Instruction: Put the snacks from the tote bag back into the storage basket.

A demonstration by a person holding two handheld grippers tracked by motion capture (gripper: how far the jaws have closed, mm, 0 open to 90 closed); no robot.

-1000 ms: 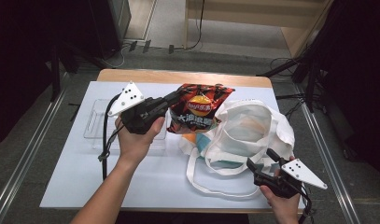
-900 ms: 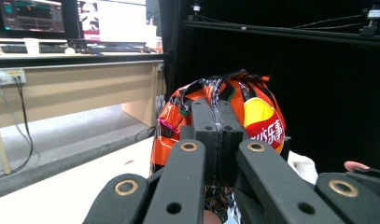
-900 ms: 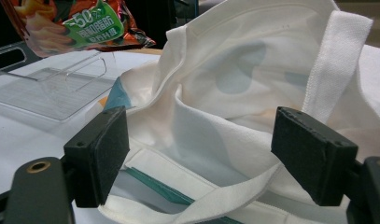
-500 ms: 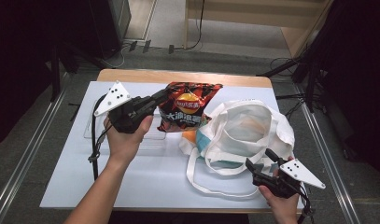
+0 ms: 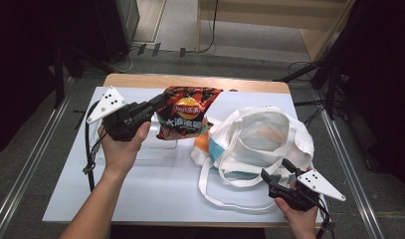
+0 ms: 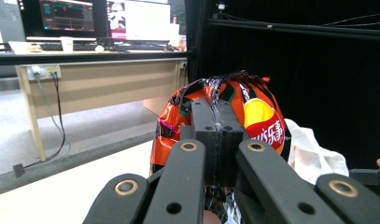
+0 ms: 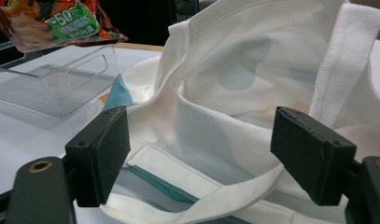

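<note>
In the high view, the left tool (image 5: 157,104) sits left of centre in the frame, its 2 jaws pressed together on the left edge of the chip bag (image 5: 186,113). The bag hangs from that pinch, lifted off the tabletop (image 5: 140,194), and spreads to the right of the jaw tips, above the right end of the clear plastic tray (image 5: 155,147) that lies under it. In the left gripper view the jaws meet at centre frame with a crinkled seam of the chip bag (image 6: 257,116) caught between them; the orange and red body of the bag bulges behind and to the right of the tool (image 6: 217,135).

The white tote bag (image 5: 262,142) lies on the tabletop in the right half of the high view, its mouth gaping upward, just right of the hanging chip bag. Its long strap (image 5: 225,199) loops toward the bottom of the frame.

The right tool (image 5: 277,172) is at the lower right of the high view, its jaws spread apart and pointing up-left at the near edge of the tote. In the right gripper view the 2 pads stand wide, 1 at lower left and 1 at right, with the tote's rim (image 7: 215,116) and a strap between them; the pads grip nothing.
</note>
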